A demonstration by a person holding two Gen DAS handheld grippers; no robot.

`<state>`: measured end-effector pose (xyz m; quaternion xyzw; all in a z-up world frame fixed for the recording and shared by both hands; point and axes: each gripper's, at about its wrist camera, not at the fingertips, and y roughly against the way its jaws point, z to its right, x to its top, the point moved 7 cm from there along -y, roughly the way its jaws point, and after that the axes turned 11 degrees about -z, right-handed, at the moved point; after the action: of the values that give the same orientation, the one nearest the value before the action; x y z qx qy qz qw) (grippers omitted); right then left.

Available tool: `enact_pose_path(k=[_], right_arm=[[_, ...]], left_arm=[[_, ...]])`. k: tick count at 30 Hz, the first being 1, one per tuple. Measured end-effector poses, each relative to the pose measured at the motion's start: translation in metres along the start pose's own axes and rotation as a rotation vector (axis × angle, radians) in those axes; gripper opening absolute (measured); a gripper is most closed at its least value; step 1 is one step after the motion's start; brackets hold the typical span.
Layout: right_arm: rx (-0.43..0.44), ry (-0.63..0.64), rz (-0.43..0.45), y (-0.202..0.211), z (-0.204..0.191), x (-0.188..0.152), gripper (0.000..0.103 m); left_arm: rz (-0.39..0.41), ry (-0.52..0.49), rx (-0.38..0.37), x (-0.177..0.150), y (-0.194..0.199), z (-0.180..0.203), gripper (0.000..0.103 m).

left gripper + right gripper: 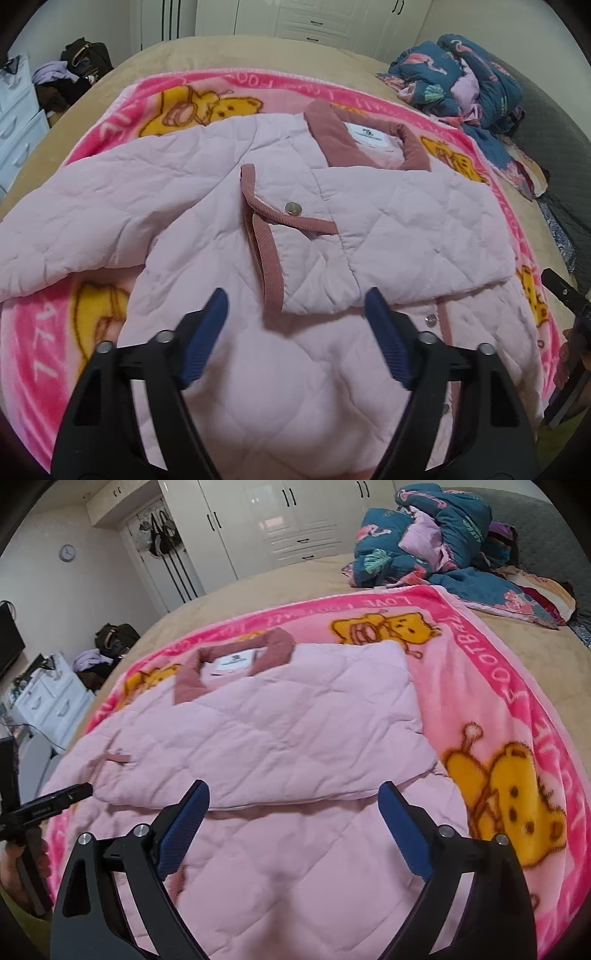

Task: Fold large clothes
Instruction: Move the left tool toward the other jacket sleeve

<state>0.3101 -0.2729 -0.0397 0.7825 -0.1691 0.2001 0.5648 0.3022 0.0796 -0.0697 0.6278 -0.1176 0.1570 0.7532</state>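
Observation:
A pale pink quilted jacket [207, 206] with a dusty-rose collar [369, 140] lies front-up on a pink bear-print blanket [92, 317]. Its right sleeve is folded across the chest, the rose cuff [267, 254] lying just beyond my left gripper [295, 299]. That gripper is open above the jacket's lower front, nothing between its blue pads. In the right wrist view the same jacket [258, 731] shows the folded sleeve as a flat panel, collar [236, 657] at the far end. My right gripper [293, 794] hangs wide open over the hem, holding nothing.
The blanket [517, 686] covers a tan bed [280, 583]. A heap of blue flamingo-print bedding [424, 542] sits at the far right corner. White wardrobes [280, 517] line the back wall; a white drawer unit [51, 701] stands left of the bed. The other gripper's tip [70, 794] shows at the left edge.

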Motion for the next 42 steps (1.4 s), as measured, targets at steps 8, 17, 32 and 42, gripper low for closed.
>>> enact_pose_path(k=[8, 17, 32, 42], right_arm=[[-0.023, 0.026, 0.026, 0.024, -0.021, -0.007, 0.099], [-0.014, 0.082, 0.043, 0.034, -0.057, -0.019, 0.099], [-0.008, 0.181, 0.079, 0.033, -0.13, -0.019, 0.099], [0.042, 0.235, 0.088, 0.03, -0.182, -0.013, 0.099]], left_arm=[[0.024, 0.008, 0.02, -0.011, 0.026, -0.006, 0.094], [0.057, 0.044, 0.059, -0.025, 0.051, -0.031, 0.094], [0.101, 0.127, 0.122, -0.039, 0.078, -0.091, 0.094], [0.12, 0.22, 0.134, -0.05, 0.088, -0.136, 0.094]])
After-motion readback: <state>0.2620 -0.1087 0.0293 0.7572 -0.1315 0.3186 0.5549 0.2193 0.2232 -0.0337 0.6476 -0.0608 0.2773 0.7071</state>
